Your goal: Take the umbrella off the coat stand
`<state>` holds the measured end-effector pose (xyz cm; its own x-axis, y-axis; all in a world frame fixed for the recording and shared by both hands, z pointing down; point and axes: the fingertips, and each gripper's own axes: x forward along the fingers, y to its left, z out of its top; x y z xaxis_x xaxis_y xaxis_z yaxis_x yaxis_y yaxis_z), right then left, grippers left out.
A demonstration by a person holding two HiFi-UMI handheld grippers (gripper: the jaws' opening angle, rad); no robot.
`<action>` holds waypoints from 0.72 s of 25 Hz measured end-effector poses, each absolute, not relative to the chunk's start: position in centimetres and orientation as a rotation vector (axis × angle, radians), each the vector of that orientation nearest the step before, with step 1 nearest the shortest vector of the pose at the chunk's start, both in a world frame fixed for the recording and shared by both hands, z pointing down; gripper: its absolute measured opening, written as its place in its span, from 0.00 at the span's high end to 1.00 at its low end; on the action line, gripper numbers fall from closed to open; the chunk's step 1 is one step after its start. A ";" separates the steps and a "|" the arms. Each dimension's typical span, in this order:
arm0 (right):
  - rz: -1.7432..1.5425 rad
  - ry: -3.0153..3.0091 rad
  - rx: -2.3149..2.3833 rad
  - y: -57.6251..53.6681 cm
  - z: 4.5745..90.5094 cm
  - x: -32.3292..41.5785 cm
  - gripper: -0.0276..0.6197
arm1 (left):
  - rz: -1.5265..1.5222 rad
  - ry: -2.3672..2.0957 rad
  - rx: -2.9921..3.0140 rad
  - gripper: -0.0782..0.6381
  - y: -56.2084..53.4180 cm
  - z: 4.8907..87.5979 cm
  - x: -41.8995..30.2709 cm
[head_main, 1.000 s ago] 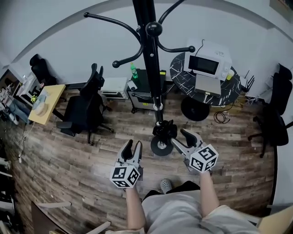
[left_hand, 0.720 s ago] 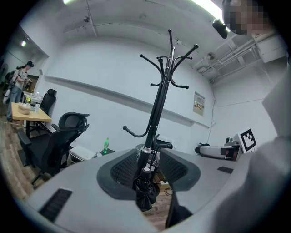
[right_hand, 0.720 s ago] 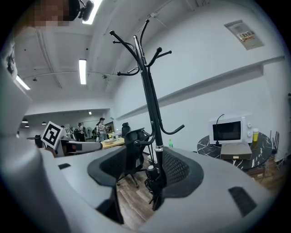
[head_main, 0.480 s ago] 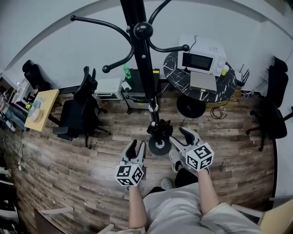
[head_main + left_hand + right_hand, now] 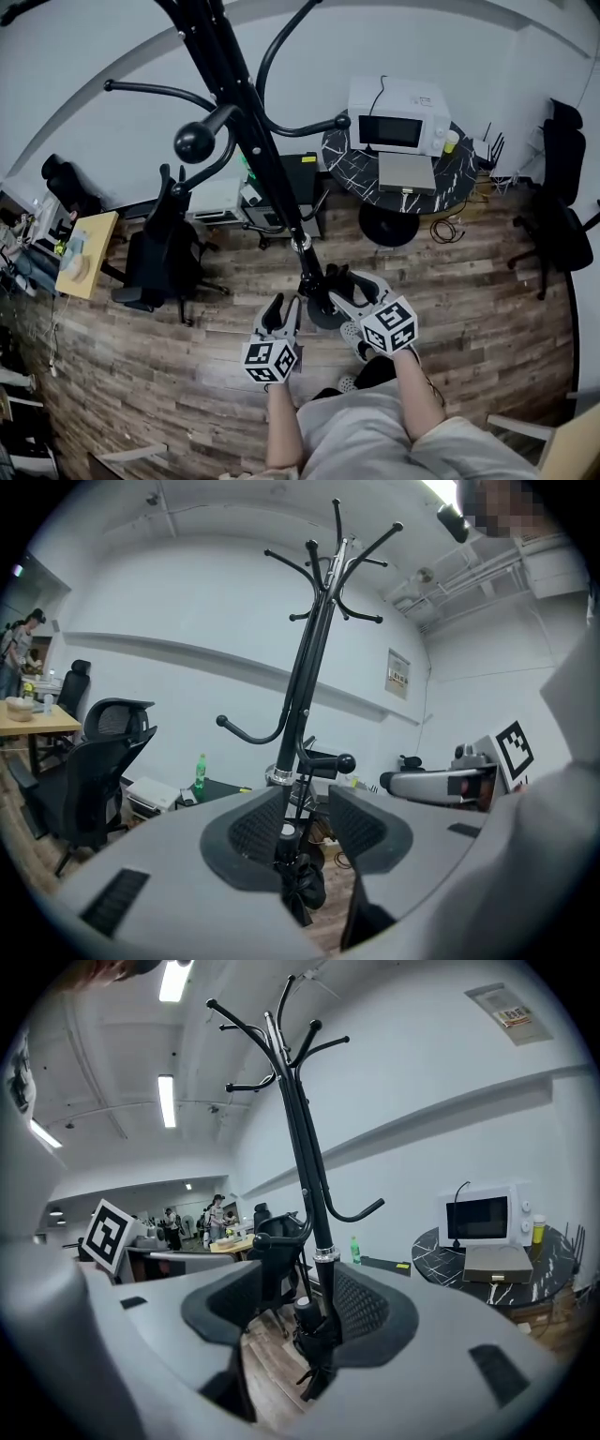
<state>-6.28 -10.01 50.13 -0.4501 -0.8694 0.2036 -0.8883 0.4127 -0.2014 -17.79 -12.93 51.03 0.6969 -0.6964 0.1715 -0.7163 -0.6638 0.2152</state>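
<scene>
A: In the head view, your coat stand (image 5: pixel 267 178) leans across the frame. The umbrella (image 5: pixel 319 279), a small black folded bundle, hangs low on its pole, just above the base. Your left claw (image 5: pixel 284 305) is near it on one side and your right claw (image 5: pixel 352 289) is just beside it on the other.

B: Neither claw holds anything there. From above I can't tell whether your right one touches the fabric.

A: In the left gripper view, your left claw (image 5: pixel 302 803) stands wide. The umbrella (image 5: pixel 298 881) lines up in the gap but lies beyond the pads. A short peg (image 5: pixel 328 759) with a ball end sticks out just above it.

B: That peg probably carries it, though any loop is too small to see. Plan to lift before you pull away, or it may snag.

A: In the right gripper view, your right claw (image 5: pixel 295 1279) is open at a middling width, and its jaws have just been closing a little. The umbrella (image 5: pixel 314 1340) shows in the gap, close against the right-hand pad's edge and not pressed. I can't tell whether it is within reach.

B: Then let your right claw take it. Centre the bundle and close on its thick body rather than the dangling strap. Have your left ready to steady the pole.
</scene>
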 end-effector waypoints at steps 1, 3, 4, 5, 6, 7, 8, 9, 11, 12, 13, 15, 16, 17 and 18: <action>0.435 -2.584 1.603 -10.1 50.4 -6.2 0.58 | 0.114 -1.123 2.641 0.67 -13.2 51.2 -17.5; 0.447 -2.582 1.590 -10.4 50.9 -6.1 0.58 | 0.131 -1.119 2.642 0.67 -13.7 51.5 -16.9; 0.453 -2.579 1.584 -10.7 51.1 -6.0 0.58 | 0.142 -1.115 2.645 0.67 -14.0 51.6 -16.7; 0.457 -2.578 1.579 -11.0 51.3 -5.9 0.58 | 0.153 -1.110 2.649 0.67 -14.3 51.6 -16.4; 0.460 -2.578 1.572 -11.3 51.5 -5.9 0.58 | 0.166 -1.106 2.652 0.67 -14.6 51.7 -16.1; 0.462 -2.579 1.564 -11.5 51.6 -5.9 0.58 | 0.176 -1.104 2.655 0.67 -14.9 51.7 -15.9; 0.460 -2.579 1.554 -11.8 51.8 -5.9 0.58 | 0.183 -1.103 2.658 0.67 -15.1 51.7 -15.6; 0.456 -2.580 1.545 -12.1 51.9 -5.8 0.58 | 0.186 -1.102 2.661 0.68 -15.3 51.8 -15.4; 0.449 -2.582 1.530 -12.7 52.1 -5.8 0.59 | 0.194 -1.096 2.669 0.68 -15.8 51.8 -14.9; 0.447 -2.583 1.519 -13.0 52.2 -5.7 0.59 | 0.201 -1.092 2.673 0.68 -16.0 51.8 -14.7; 0.443 -2.582 1.504 -13.3 52.3 -5.8 0.59 | 0.209 -1.086 2.676 0.68 -16.2 51.9 -14.5; 0.420 -2.571 1.453 -13.7 52.8 -6.0 0.59 | 0.228 -1.072 2.684 0.68 -16.6 52.3 -14.1; 0.400 -2.565 1.423 -13.9 53.0 -6.1 0.59 | 0.238 -1.062 2.689 0.68 -16.8 52.5 -13.9; 0.381 -2.562 1.393 -14.0 53.2 -6.2 0.59 | 0.248 -1.054 2.695 0.68 -17.1 52.6 -13.8; 0.370 -2.563 1.367 -14.2 53.3 -6.2 0.59 | 0.255 -1.052 2.697 0.68 -17.3 52.7 -13.7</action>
<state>-6.20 -14.23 53.28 -0.5466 -0.7811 0.3016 -0.8345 0.5378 -0.1197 -13.71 -17.33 52.74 0.7264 -0.6420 0.2451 -0.6830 -0.7141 0.1537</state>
